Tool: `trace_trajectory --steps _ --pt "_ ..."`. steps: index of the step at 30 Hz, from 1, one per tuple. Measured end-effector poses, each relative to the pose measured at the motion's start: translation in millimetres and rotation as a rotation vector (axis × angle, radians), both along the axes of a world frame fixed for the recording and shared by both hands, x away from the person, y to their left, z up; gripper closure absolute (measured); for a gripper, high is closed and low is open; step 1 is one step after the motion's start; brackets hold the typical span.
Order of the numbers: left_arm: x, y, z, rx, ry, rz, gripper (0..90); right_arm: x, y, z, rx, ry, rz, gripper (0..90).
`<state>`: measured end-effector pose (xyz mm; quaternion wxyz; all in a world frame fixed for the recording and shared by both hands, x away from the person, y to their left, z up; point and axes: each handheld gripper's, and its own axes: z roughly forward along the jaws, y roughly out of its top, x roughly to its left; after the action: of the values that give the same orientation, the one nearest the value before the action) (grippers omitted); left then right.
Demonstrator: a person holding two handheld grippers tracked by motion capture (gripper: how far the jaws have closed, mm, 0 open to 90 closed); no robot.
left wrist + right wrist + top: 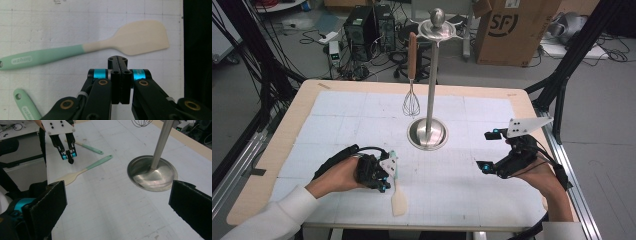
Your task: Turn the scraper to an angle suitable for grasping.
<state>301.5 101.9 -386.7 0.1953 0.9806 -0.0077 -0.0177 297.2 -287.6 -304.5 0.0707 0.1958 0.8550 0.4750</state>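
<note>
spatula (100, 47) flat on mat, just beyond closed left fingers (119, 65), untouched

A cardboard box (512, 30) on the floor, far beyond both hand-held grippers, bore the letters "SF" in a dark rounded logo on its side. In the left gripper view, the mint-green handle of the spatula (87, 48) lying just beyond the closed jaws of the left hand-held gripper (118, 60) carried a white oval brand label, its letters too blurred to read. A second mint-green handle (26, 106), lower left of that gripper, bore a similar unreadable label.
</note>
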Motion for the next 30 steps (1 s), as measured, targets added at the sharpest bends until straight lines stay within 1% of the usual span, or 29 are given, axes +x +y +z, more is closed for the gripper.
trace_trajectory --steps 1,2,3,5,6,7,8,9,10,11,12,13,14,15,17,18,20,21,23,24,25,27,28,29,30 --pt "-0.6 1.5 1.0 -0.006 0.002 0.005 89.9 -0.1 0.1 0.0 0.006 0.002 -0.001 0.1" --pt "-0.8 3.0 2.5 -0.016 0.003 0.005 89.9 -0.5 0.1 0.1 0.015 0.013 -0.004 0.2" --pt "-1.1 4.7 4.2 -0.028 0.002 0.006 89.9 0.3 0.5 0.0 0.029 0.011 -0.008 0.1" --pt "-1.5 9.2 7.9 -0.054 -0.001 0.013 89.9 0.5 1.2 0.4 0.036 0.013 -0.007 0.2" --pt "-1.5 9.2 7.9 -0.054 -0.001 0.013 89.9 0.5 1.9 0.6 0.041 0.012 -0.008 0.2" --pt "-0.5 11.9 9.9 -0.064 -0.003 0.014 89.8 0.4 2.9 0.8 0.048 0.011 -0.008 0.2" --pt "-0.4 17.9 12.9 -0.095 -0.002 0.025 89.7 0.4 3.9 1.0 0.049 0.007 -0.001 0.2" --pt "-0.1 21.0 14.4 -0.107 -0.002 0.028 89.2 0.1 5.4 1.2 0.050 0.000 0.003 0.2" --pt "-0.1 24.1 15.8 -0.120 -0.001 0.032 86.5 0.1 6.7 1.4 0.050 -0.003 0.012 0.2" --pt "-0.4 27.2 16.4 -0.138 0.010 0.045 81.0 0.0 8.3 1.7 0.052 -0.008 0.014 0.2" --pt "0.0 30.2 17.1 -0.151 0.014 0.052 73.2 0.0 9.7 1.9 0.049 -0.012 0.021 0.3" --pt "-0.1 33.7 18.1 -0.161 0.007 0.065 67.9 0.0 11.2 2.0 0.049 -0.016 0.022 1.4" --pt "0.5 37.3 18.8 -0.174 0.001 0.071 64.9 0.0 12.6 2.2 0.047 -0.019 0.027 3.9" --pt "1.6 41.1 20.0 -0.186 -0.001 0.074 61.6 0.2 14.2 2.3 0.050 -0.015 0.036 4.6" --pt "2.2 48.6 22.5 -0.228 -0.007 0.091 51.5 0.7 18.1 2.1 0.048 -0.006 0.043 4.6" --pt "1.9 52.4 23.9 -0.250 -0.013 0.103 46.9 1.9 20.4 1.6 0.047 -0.012 0.047 4.8" --pt "1.7 60.0 27.1 -0.290 -0.023 0.105 39.1 3.3 25.4 0.5 0.039 -0.008 0.060 5.6" --pt "1.1 63.6 28.3 -0.312 -0.023 0.115 35.2 3.4 28.0 0.1 0.034 0.003 0.065 6.5" --pt "0.0 70.3 31.1 -0.341 -0.043 0.134 24.5 5.1 33.5 -1.2 0.030 0.011 0.086 16.0" --pt "-0.5 73.5 32.1 -0.357 -0.049 0.142 19.1 6.3 36.8 -2.1 0.028 0.013 0.094 16.1" --pt "-0.6 76.7 32.9 -0.377 -0.046 0.147 14.4 7.3 39.9 -2.9 0.023 0.021 0.098 17.0" --pt "-1.1 82.8 33.9 -0.407 -0.038 0.160 9.4 9.0 45.8 -4.3 0.018 0.033 0.118 23.1" --pt "-1.3 85.5 34.2 -0.416 -0.045 0.169 5.2 9.9 48.7 -5.1 0.017 0.038 0.116 26.5" --pt "-1.3 85.5 34.2 -0.416 -0.045 0.169 3.7 9.9 48.7 -5.1 0.017 0.038 0.116 26.5" --pt "-1.2 88.6 34.6 -0.421 -0.055 0.176 3.7 10.9 51.6 -6.0 0.014 0.048 0.123 30.1"
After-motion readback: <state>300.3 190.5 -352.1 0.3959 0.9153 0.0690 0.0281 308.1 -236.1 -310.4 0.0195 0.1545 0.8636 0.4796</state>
